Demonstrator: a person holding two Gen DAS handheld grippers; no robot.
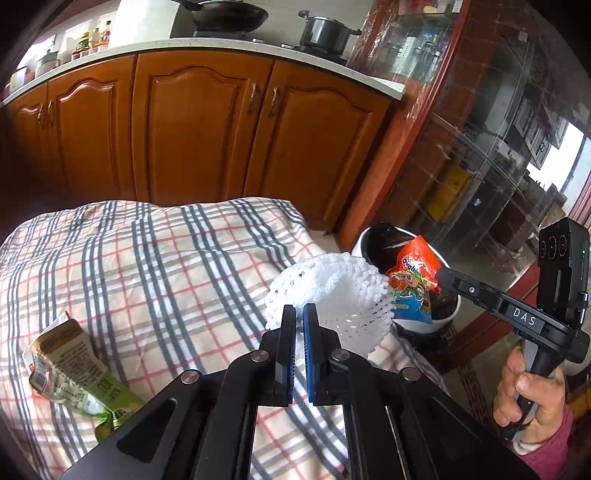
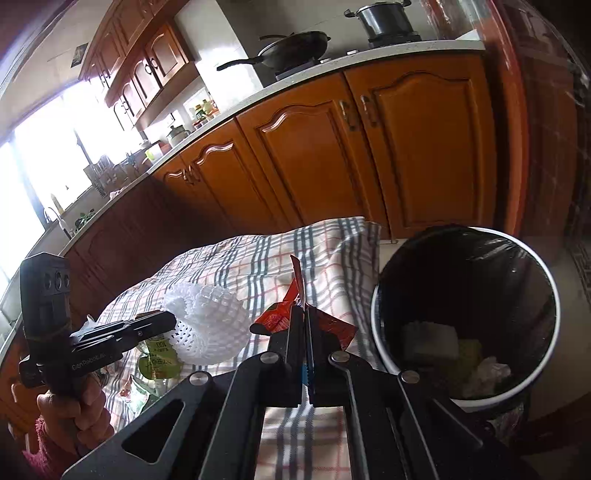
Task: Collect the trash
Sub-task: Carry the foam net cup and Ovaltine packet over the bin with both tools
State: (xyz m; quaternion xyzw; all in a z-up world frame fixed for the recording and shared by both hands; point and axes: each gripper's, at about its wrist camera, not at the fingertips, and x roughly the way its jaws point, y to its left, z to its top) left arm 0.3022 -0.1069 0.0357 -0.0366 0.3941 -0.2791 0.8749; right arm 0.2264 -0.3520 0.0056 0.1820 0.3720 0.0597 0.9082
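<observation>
My left gripper [image 1: 299,312] is shut on a white foam fruit net [image 1: 332,291] and holds it above the checked tablecloth [image 1: 147,266]; the net also shows in the right wrist view [image 2: 207,325]. My right gripper [image 2: 304,314] is shut on a red Ovaltine wrapper [image 2: 280,317], seen in the left wrist view [image 1: 415,282] near the rim of the trash bin [image 1: 364,240]. The bin [image 2: 380,325], white with a black liner, stands beside the table and holds some trash. A green and white snack bag [image 1: 70,369] lies on the cloth at the left.
Wooden kitchen cabinets [image 1: 199,129] stand behind the table, with a pan [image 1: 225,14] and a pot [image 1: 325,33] on the counter. A glass-fronted cabinet [image 1: 480,147] stands at the right behind the bin. The table edge drops off next to the bin.
</observation>
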